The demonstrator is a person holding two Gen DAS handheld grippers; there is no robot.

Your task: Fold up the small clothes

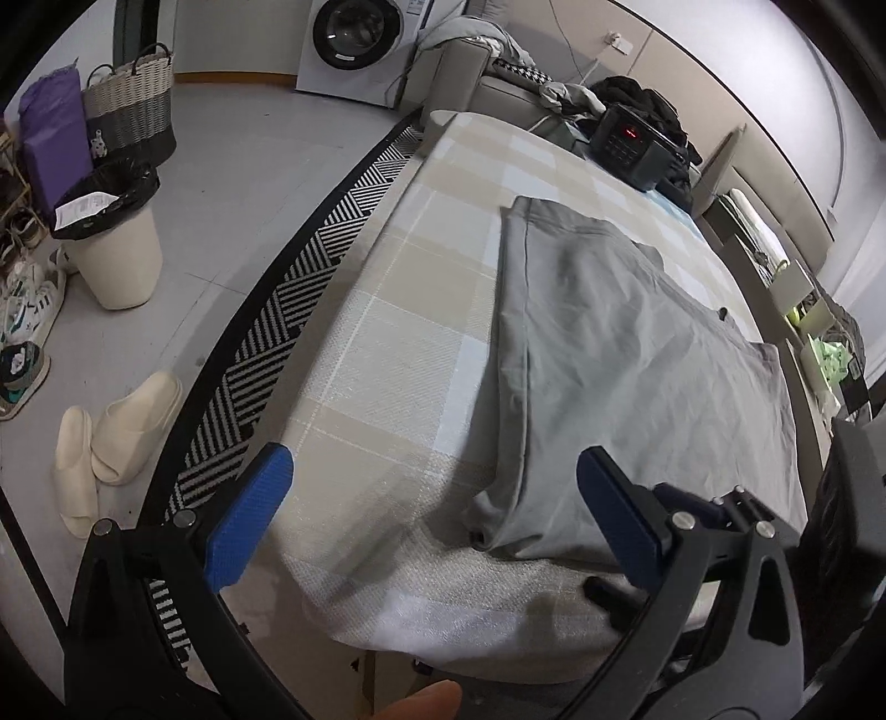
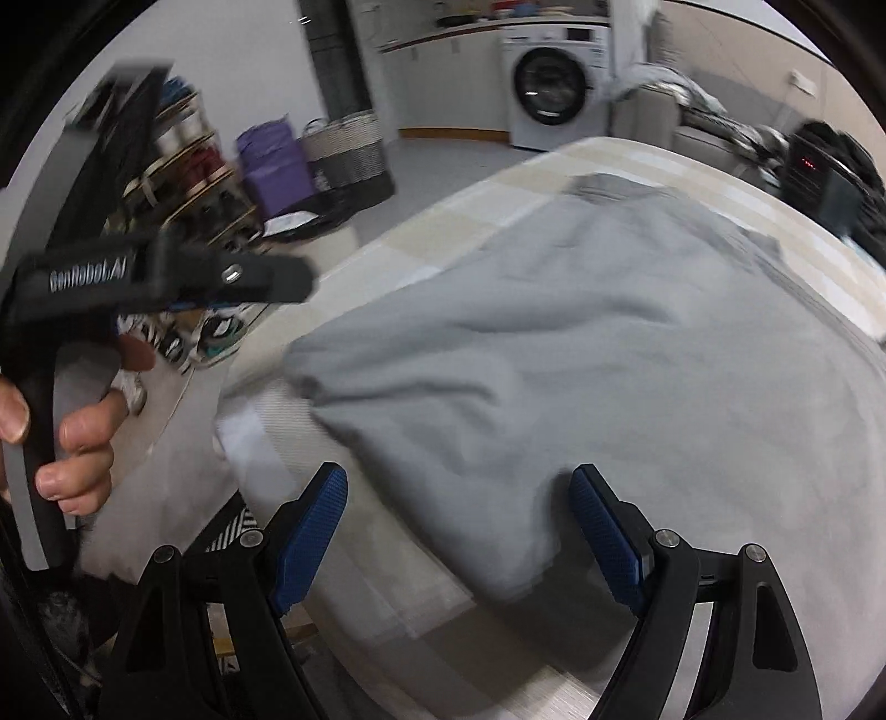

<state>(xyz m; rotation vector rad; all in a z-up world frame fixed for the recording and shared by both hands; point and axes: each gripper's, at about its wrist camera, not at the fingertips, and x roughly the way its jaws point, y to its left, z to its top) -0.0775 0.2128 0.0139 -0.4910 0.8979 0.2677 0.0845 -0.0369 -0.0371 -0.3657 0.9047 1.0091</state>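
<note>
In the left wrist view we find a grey garment [image 1: 626, 354] spread flat on a surface covered by a beige and white checked cloth [image 1: 398, 343], its long folded edge running away from the camera. The left gripper [image 1: 437, 520] stands wide open above the near corner of the garment, its blue pads [image 1: 249, 515] clear of the fabric and nothing between them. On the floor to the left we note a striped rug [image 1: 310, 288], a pair of cream slippers [image 1: 116, 437], a bin [image 1: 111, 243] and a woven basket [image 1: 133, 105]; a washing machine [image 1: 354, 44] stands at the back. In the right wrist view, which is blurred, the same garment [image 2: 581, 354] fills most of the surface. The right gripper [image 2: 459, 537] is open, its pads [image 2: 310, 543] either side of the garment's near edge without pressing it. At the left edge a hand [image 2: 72, 437] grasps the black handle of the other gripper.
</note>
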